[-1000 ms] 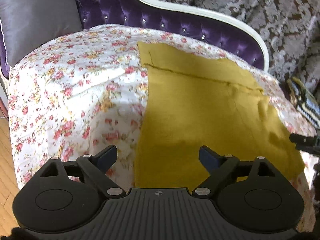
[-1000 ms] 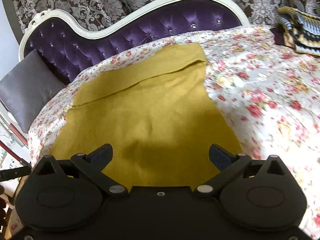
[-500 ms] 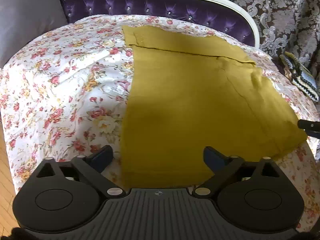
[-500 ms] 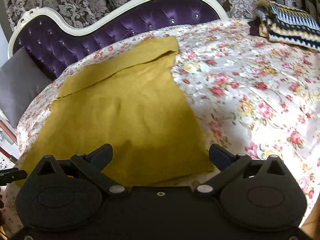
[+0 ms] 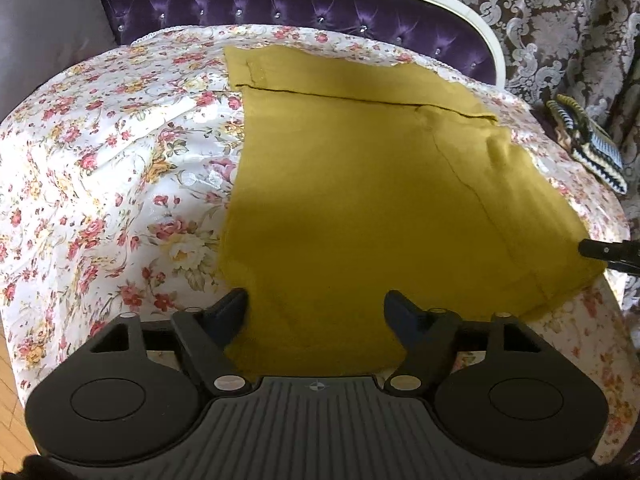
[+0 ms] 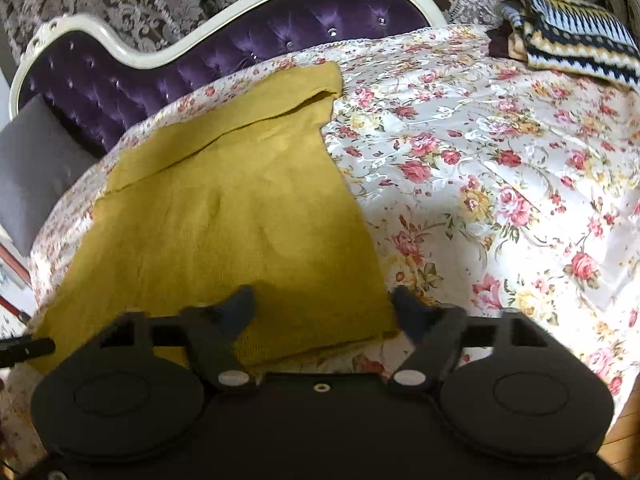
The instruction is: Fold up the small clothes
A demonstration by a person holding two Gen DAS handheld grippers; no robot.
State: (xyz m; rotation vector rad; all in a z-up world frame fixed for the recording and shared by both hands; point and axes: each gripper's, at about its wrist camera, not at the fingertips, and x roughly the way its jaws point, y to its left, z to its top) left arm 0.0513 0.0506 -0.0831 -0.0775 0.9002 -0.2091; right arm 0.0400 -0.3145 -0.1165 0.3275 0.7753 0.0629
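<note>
Two hand-held grippers are closing in on a mustard-yellow knit garment (image 5: pixel 360 208) lying flat on a floral bedspread (image 5: pixel 100 168).

Beyond both grippers, a purple tufted headboard (image 5: pixel 304 12) is backing the bed, and a striped knit blanket (image 6: pixel 576 36) is resting far right. The left gripper (image 5: pixel 316 308) is narrowing its jaws over the garment's near-left corner, the right gripper (image 6: pixel 324 304) over the near-right corner; fabric is lying between the fingers, not yet pinched.
</note>
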